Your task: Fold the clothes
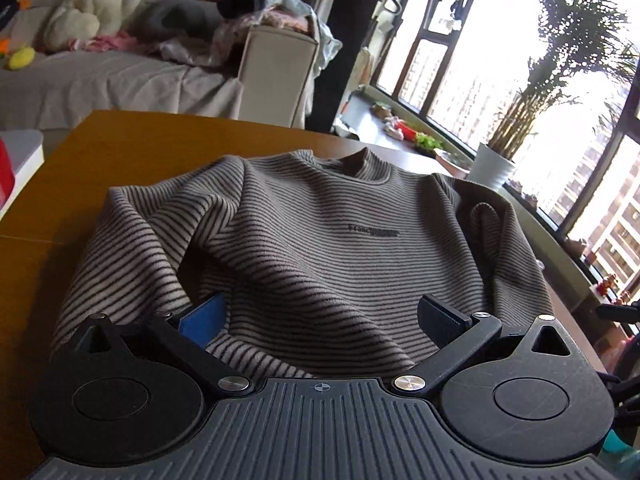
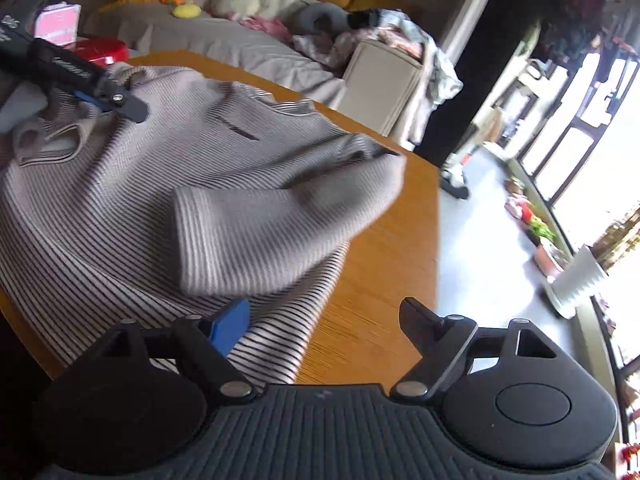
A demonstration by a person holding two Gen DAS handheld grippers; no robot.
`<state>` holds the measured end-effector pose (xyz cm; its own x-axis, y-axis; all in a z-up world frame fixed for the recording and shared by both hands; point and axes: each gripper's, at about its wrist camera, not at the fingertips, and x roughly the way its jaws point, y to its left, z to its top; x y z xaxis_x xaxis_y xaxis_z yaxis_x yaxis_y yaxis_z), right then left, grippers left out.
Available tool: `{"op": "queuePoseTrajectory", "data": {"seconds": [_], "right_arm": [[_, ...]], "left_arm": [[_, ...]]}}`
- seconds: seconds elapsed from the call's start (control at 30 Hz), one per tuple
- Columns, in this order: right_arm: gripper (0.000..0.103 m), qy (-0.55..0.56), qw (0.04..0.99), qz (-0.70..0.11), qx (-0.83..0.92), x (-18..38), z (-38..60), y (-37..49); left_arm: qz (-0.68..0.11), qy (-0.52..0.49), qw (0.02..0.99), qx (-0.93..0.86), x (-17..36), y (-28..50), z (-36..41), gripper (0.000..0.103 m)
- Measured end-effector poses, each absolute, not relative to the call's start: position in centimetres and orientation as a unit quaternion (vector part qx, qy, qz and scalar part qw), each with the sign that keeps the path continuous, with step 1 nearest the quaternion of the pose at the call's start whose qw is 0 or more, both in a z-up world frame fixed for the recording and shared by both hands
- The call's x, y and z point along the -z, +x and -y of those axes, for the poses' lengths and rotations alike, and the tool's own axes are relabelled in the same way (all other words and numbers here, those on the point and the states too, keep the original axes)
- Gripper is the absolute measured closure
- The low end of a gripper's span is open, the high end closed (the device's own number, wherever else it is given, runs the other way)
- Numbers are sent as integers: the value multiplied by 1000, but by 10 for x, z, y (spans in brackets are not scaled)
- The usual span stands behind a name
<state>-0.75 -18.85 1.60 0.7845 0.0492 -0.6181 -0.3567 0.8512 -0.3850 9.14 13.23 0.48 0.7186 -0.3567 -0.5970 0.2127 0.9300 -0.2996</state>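
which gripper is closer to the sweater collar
Left. In the right wrist view, the left gripper sits beside the collar; the right gripper is at the sweater's far edge.

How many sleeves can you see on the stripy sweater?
2. One sleeve lies along the left of the sweater in the left wrist view; the other sleeve bunches up on its right.

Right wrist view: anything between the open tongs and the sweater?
Nothing visible. The right tongs stand open over the striped sweater at its edge, on the wooden table. The folded-over sleeve lies just ahead, part of the garment itself.
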Motion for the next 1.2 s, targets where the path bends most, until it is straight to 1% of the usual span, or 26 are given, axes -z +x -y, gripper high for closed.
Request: {"op": "queuePoseTrajectory", "data": {"seconds": [0.03, 0.07, 0.17, 0.23, 0.3, 0.37, 0.43, 0.47, 0.6, 0.8, 1.0, 1.2], "right_arm": [[38, -234, 918, -303, -106, -26, 188, -11], [41, -216, 925, -296, -102, -35, 187, -14], [41, -156, 934, -286, -145, -48, 169, -13], [34, -153, 929, -293, -167, -40, 154, -7], [34, -170, 922, -305, -169, -27, 144, 1], [40, -186, 914, -317, -170, -13, 134, 9], [94, -203, 906, -328, -172, 0, 125, 18], [94, -201, 910, -328, -154, -5, 130, 23], [94, -200, 936, -286, -53, -63, 185, 55], [95, -149, 963, -219, -59, -136, 188, 84], [95, -96, 982, -150, -68, -208, 190, 113], [94, -120, 967, -161, -158, -185, 93, 158]], "left_arm": [[-352, -100, 916, 166, -8, 89, -133, 0], [-362, -96, 910, 178, -11, 86, -133, 0], [-380, -88, 901, 191, -15, 75, -138, 0], [-374, -85, 903, 191, -18, 65, -140, 0], [-361, -89, 909, 190, -22, 56, -144, 0], [-343, -101, 914, 194, -28, 47, -149, 0], [-325, -98, 921, 191, -33, 42, -152, 0], [-317, -94, 925, 188, -35, 40, -154, 0], [-296, -87, 934, 178, -38, 38, -161, 0], [-307, -105, 933, 157, -28, 49, -176, 0], [-299, -111, 934, 160, -31, 46, -184, 0], [-299, -95, 937, 152, -36, 37, -197, 0]]}}
